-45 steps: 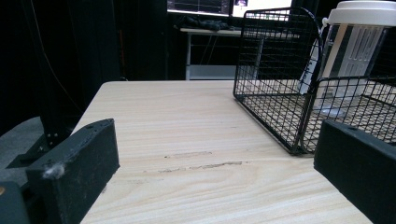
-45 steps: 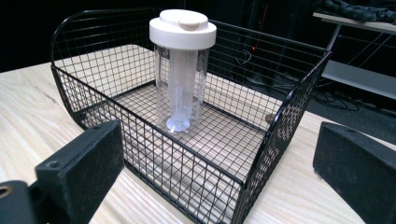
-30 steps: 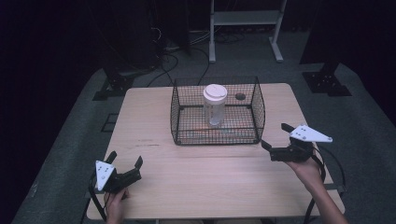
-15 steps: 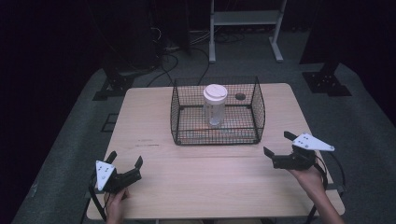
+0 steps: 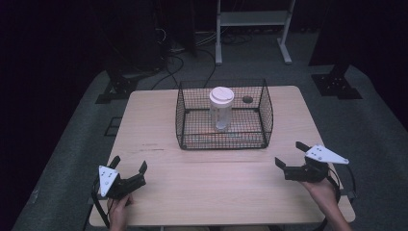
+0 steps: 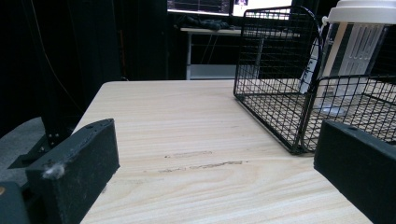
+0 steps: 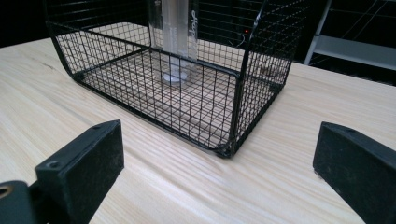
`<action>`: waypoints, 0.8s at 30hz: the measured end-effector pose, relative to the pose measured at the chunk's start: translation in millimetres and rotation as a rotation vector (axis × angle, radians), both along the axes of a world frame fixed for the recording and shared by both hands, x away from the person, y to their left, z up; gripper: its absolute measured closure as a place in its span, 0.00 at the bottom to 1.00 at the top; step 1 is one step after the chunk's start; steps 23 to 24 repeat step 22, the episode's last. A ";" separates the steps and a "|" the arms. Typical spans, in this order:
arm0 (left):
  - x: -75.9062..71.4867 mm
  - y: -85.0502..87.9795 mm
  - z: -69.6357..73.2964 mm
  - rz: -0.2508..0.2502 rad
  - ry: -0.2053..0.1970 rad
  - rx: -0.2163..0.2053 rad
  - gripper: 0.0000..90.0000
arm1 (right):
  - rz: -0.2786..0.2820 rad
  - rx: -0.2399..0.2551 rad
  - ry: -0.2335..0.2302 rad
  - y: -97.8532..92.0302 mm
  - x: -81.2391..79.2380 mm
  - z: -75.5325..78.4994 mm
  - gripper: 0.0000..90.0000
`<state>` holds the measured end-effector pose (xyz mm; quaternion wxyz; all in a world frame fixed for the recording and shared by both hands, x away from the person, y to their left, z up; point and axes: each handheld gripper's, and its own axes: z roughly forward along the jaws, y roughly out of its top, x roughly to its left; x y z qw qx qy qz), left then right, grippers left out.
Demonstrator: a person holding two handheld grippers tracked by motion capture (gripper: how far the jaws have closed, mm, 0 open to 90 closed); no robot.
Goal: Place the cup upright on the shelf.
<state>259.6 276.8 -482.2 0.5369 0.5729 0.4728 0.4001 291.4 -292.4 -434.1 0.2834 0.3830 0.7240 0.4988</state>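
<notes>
Back comes the right tool (image 5: 292, 156), pulled away from the basket (image 5: 223, 142) toward the near tabletop (image 5: 211, 183) edge, while the left tool (image 5: 129, 166) has not budged. Both tools stand with jaws wide apart, holding nothing, each well short of the basket's near corners. Inside the basket the cup (image 5: 221, 109) stands upright, lid on, just behind its centre. My read: the cup looks placed and the hands are parking, so little or nothing seems left. From above, a small dark knob (image 5: 247, 99) shows beyond the basket's far wall. Down low, the left gripper view catches the cup's ribbed side (image 6: 348, 51) through the mesh; the right gripper view shows its base (image 7: 173, 77) sitting on the basket floor.
</notes>
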 end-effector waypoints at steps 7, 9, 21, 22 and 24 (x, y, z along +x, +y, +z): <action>-0.1 -0.2 0.0 0.001 -0.001 0.001 0.00 | -0.009 0.002 0.003 -3.1 -8.2 -8.5 0.02; -0.1 -0.3 0.0 0.001 -0.001 0.001 0.00 | -0.012 0.003 0.005 -4.5 -10.3 -10.6 0.02; 0.1 -0.2 0.1 0.001 -0.001 0.001 0.00 | -0.027 -0.003 0.007 -4.5 -26.3 -27.7 0.02; 0.2 -0.2 0.0 0.002 -0.001 0.000 0.00 | -0.027 -0.002 0.008 -3.8 -28.1 -29.0 0.02; 0.2 -0.2 0.0 0.002 -0.001 0.000 0.00 | -0.027 -0.002 0.008 -3.8 -28.1 -29.0 0.02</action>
